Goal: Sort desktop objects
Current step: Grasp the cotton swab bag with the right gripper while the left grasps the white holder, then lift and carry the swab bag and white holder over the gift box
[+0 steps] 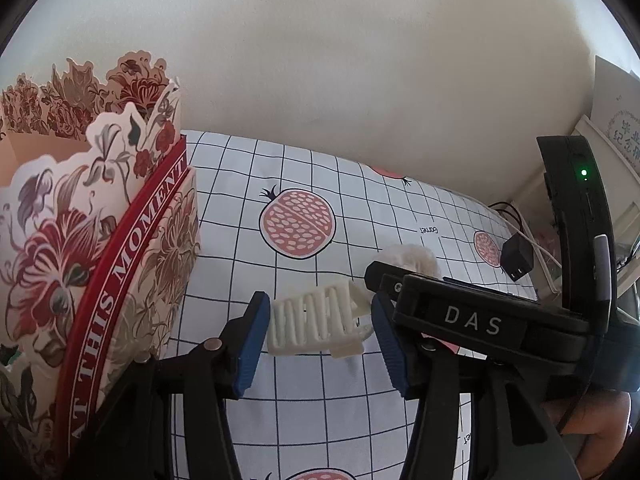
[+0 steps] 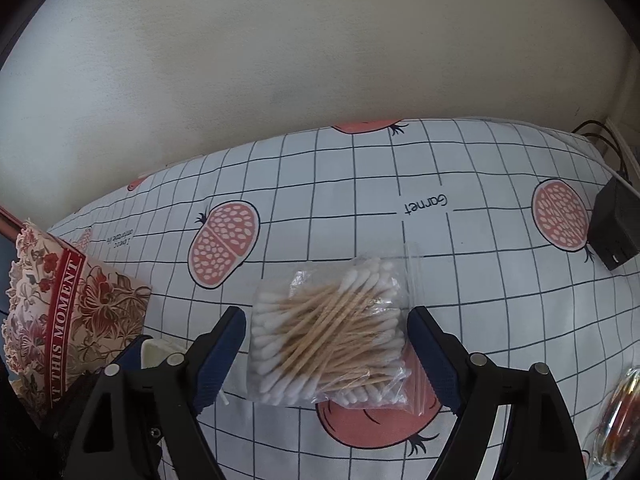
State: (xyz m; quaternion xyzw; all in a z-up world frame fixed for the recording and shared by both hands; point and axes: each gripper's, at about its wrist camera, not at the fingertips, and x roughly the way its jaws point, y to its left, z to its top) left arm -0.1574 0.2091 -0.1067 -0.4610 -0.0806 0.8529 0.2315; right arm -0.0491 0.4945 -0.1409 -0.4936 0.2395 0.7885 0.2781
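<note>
A white plastic hair clip (image 1: 316, 320) lies on the checked cloth (image 1: 320, 184) between the blue pads of my left gripper (image 1: 320, 304). The jaws stand just wider than the clip, close to both its ends. A clear bag of cotton swabs (image 2: 328, 340) rests on the cloth (image 2: 360, 184). My right gripper (image 2: 326, 320) is open and straddles the bag, one pad on each side. In the left wrist view the right gripper's black body (image 1: 476, 324) sits close on the right, over the swabs (image 1: 408, 258).
A tall floral box (image 1: 100, 240) marked AT THIS MOMENT stands at the left (image 2: 80, 308). A black charger (image 2: 614, 232) with cables lies at the right. A clear packet (image 2: 616, 420) shows at the lower right. A wall runs behind the cloth.
</note>
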